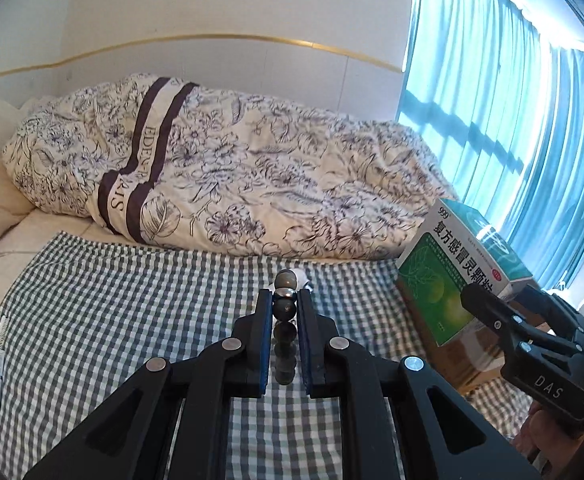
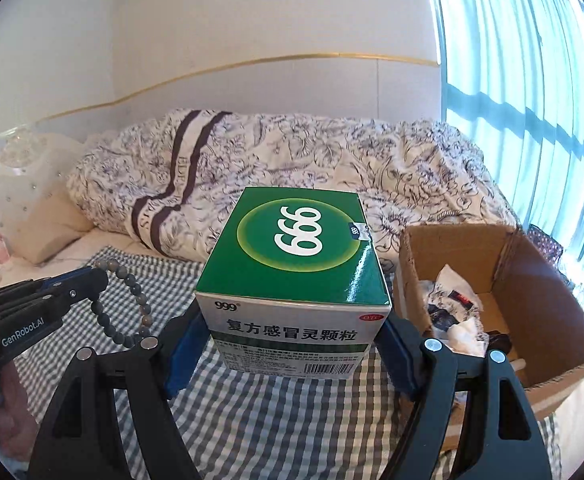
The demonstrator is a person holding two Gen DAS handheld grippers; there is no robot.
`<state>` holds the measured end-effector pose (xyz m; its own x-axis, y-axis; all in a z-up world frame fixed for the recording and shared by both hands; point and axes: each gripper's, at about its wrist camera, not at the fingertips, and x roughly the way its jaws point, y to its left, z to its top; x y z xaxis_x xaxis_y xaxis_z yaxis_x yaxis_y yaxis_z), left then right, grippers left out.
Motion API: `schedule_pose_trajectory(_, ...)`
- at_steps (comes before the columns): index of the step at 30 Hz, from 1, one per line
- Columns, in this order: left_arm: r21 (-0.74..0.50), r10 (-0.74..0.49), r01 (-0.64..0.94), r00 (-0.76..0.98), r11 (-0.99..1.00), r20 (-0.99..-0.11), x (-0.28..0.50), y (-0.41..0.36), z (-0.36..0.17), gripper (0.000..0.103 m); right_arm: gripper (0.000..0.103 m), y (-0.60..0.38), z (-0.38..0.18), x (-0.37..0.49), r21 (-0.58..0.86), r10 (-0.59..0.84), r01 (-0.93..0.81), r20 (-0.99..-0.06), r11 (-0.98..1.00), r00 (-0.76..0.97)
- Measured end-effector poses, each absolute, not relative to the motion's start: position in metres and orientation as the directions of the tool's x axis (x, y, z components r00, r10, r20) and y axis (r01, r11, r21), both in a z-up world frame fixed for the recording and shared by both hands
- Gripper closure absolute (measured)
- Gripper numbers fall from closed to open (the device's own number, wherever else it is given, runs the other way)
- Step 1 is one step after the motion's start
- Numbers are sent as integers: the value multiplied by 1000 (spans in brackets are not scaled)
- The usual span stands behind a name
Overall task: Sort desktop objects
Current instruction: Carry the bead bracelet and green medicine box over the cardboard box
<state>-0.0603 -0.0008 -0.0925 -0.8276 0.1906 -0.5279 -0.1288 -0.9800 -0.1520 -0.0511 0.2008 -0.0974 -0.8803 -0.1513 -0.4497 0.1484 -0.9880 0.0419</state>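
Right wrist: claw [image 2: 292, 344] around medicine box [image 2: 292, 264].

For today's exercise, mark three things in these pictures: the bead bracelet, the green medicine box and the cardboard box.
bead bracelet [image 2: 142, 308]: right wrist view, on a bead of the hanging loop.
green medicine box [image 2: 297, 246]: right wrist view, on its top face with the 999 logo.
cardboard box [image 2: 539, 280]: right wrist view, on its inner right wall.

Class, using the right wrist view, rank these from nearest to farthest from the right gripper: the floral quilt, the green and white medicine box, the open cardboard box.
1. Green and white medicine box: clamped between the right gripper fingers, centre.
2. Open cardboard box: just right of the gripper, on the checked cloth.
3. Floral quilt: behind both, along the wall.
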Motion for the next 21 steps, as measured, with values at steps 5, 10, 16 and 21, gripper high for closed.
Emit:
schedule_pose_trajectory(5,-141,187,-133,-845,-981,-501,-40,5,-74,92,27,205,-81,-32,48,-156,150,-427,-988,-891)
schedule_pose_trajectory(10,-132,184,-137,-861,-982,-474,-21,10,-56,92,27,209,-68,-14,48,-157,150,-407,-988,-900)
schedule_pose_trajectory(16,-118,185,-147,-874,-982,-450,-3,16,-41,92,27,212,-53,4,46,-162,157,-384,-987,-909)
schedule_pose_trajectory(21,-109,187,-155,-883,-982,-431,10,21,-28,92,27,214,-43,16,46,-168,162,-365,-986,-916)
